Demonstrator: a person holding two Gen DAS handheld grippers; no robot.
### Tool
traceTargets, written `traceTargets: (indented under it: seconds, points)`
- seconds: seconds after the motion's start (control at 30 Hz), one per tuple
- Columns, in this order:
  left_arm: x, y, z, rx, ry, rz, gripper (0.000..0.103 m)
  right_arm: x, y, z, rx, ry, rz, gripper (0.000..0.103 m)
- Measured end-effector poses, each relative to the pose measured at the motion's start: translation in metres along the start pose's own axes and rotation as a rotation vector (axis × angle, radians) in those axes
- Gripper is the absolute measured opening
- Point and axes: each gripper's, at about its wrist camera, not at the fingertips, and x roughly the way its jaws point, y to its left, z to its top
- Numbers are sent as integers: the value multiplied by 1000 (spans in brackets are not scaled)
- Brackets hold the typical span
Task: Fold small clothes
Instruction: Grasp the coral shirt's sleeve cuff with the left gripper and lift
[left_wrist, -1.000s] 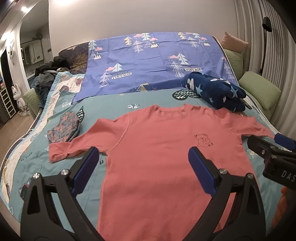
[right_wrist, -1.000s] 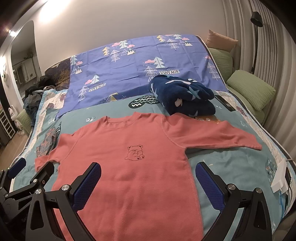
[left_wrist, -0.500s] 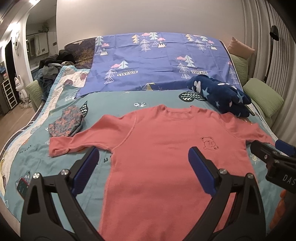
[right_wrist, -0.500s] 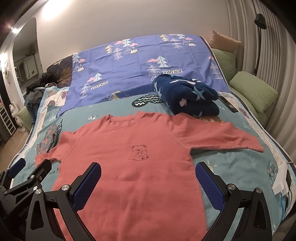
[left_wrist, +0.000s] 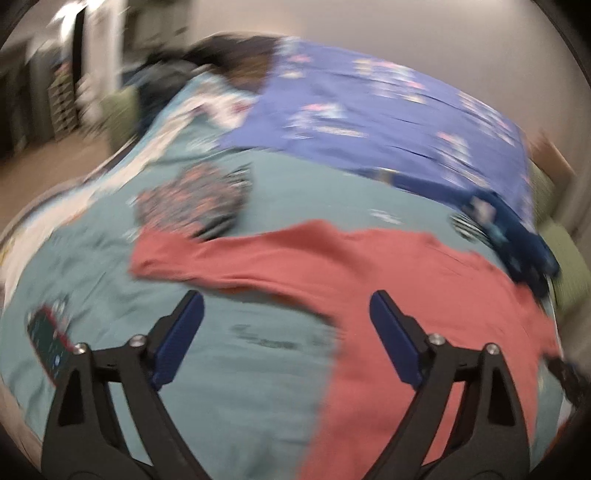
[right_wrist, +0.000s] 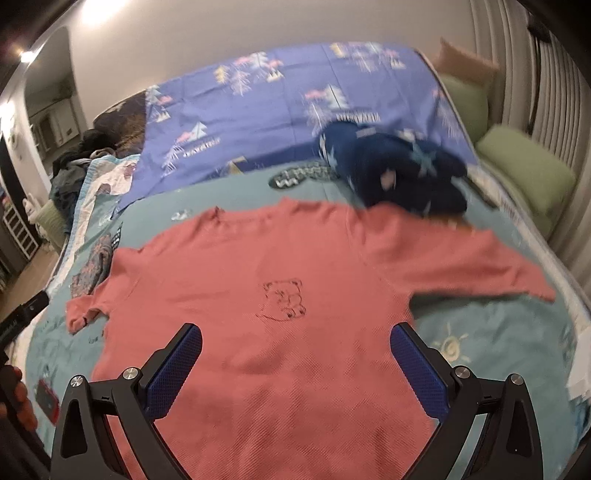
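A coral long-sleeved shirt (right_wrist: 280, 295) with a small bear print lies flat, face up, on the teal bedspread, sleeves spread out. In the blurred left wrist view the shirt (left_wrist: 424, 295) fills the right side and its left sleeve stretches toward the left. My left gripper (left_wrist: 286, 317) is open and empty, above the bedspread below that sleeve. My right gripper (right_wrist: 295, 350) is open and empty, over the shirt's lower body. The left gripper shows at the left edge of the right wrist view (right_wrist: 22, 314).
A folded navy star-print garment (right_wrist: 399, 177) lies behind the shirt's right shoulder. A small floral garment (left_wrist: 192, 199) lies beyond the left sleeve. A purple tree-print sheet (right_wrist: 280, 103) covers the far bed. Green pillows (right_wrist: 524, 177) line the right edge. A red-edged phone (left_wrist: 50, 339) lies near the left.
My left gripper has swung sharply left, now over the bedspread by the left sleeve, with motion blur. My right gripper has moved forward, closer over the shirt. Both stay open.
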Motion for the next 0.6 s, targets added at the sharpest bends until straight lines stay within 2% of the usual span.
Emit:
traceTargets:
  seconds: [0.1,0.17,0.23,0.3,0.5,0.6]
  points:
    - [27,49,5,-108,39,26,84,13,-1,4,0,15,29,103]
    - [45,68,3,-137,74,42,84,21,3,7,-19,23,35,103]
    - [69,88,-1,-158,116,92,83,26,7,9,-41,24,29,103]
    - [91,103,-4,-209,161,99,83,31,11,11,-58,25,23,103]
    - [155,159,-15,-510,275,-2,78,51,16,12,-80,57,8,103]
    - [184,173,-16,-624,297,6,73,59,19,12,-85,72,17,103]
